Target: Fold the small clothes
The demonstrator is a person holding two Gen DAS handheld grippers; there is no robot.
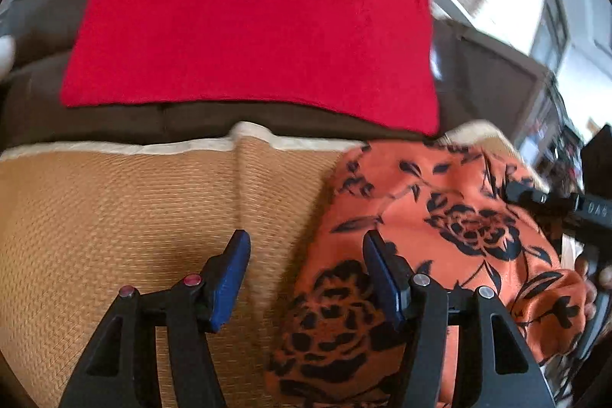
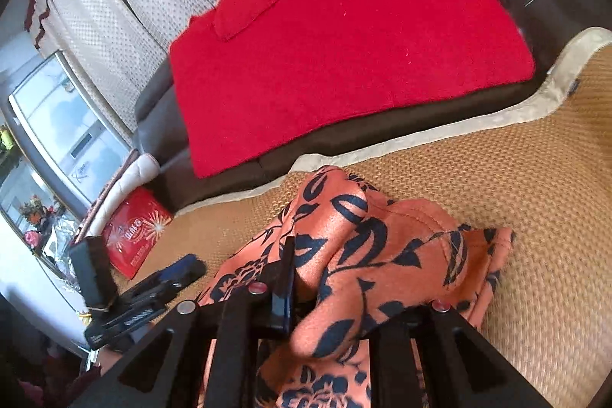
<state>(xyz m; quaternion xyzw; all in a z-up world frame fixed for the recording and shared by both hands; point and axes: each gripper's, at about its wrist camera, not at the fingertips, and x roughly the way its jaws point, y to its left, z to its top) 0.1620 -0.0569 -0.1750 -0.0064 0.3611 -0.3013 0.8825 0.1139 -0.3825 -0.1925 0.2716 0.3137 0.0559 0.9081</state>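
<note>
Orange cloth (image 2: 382, 255) printed with black roses is bunching in soft, glossy folds, rumpled and not lying flat, on the woven tan mat (image 1: 114, 217) near its pale-bordered far edge. The right claw (image 2: 302, 297) is pinching a fold of it tight. The left claw (image 1: 306, 274) is standing wide, gripping nothing, over the cloth's edge. Beyond the mat's border, a red towel (image 1: 248, 25) is lying flat.

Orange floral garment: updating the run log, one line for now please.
left tool open, empty | right tool shut on orange floral garment | woven mat
</note>
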